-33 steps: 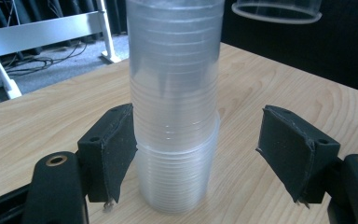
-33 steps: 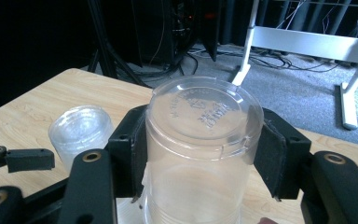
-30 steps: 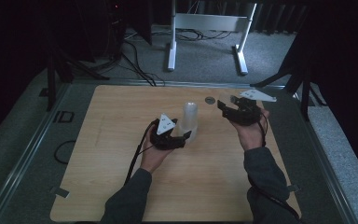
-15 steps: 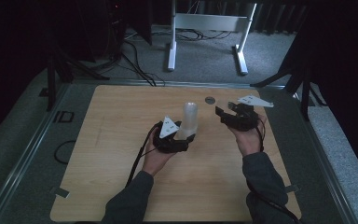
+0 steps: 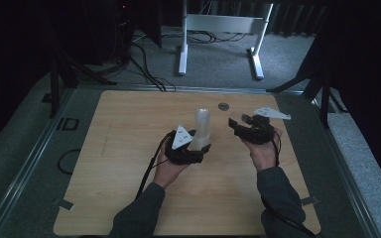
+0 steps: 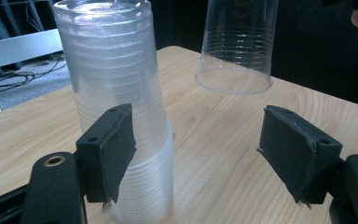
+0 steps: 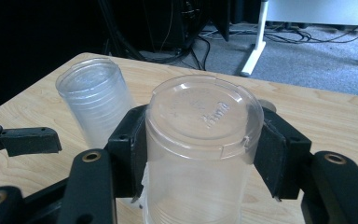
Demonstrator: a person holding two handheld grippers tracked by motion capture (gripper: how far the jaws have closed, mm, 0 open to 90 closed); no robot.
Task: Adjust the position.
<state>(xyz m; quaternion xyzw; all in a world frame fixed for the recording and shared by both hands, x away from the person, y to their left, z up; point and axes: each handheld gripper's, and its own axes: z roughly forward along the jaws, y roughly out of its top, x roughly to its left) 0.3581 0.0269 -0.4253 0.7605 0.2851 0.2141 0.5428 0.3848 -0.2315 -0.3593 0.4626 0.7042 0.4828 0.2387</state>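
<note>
Above table, right hand-held gripper (image 7: 200, 154) clamps cup (image 7: 200, 140) (inverted).

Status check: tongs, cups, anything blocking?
Right tongs shut on single cup, lifted off table. Left tongs open beside cup stack. Nothing blocking.

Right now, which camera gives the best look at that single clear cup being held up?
The right gripper view: the single cup sits upside down, close up, between the right gripper's pads. The left gripper view shows the cup's open rim hanging above the table. The high view shows it as a faint blur.
</note>
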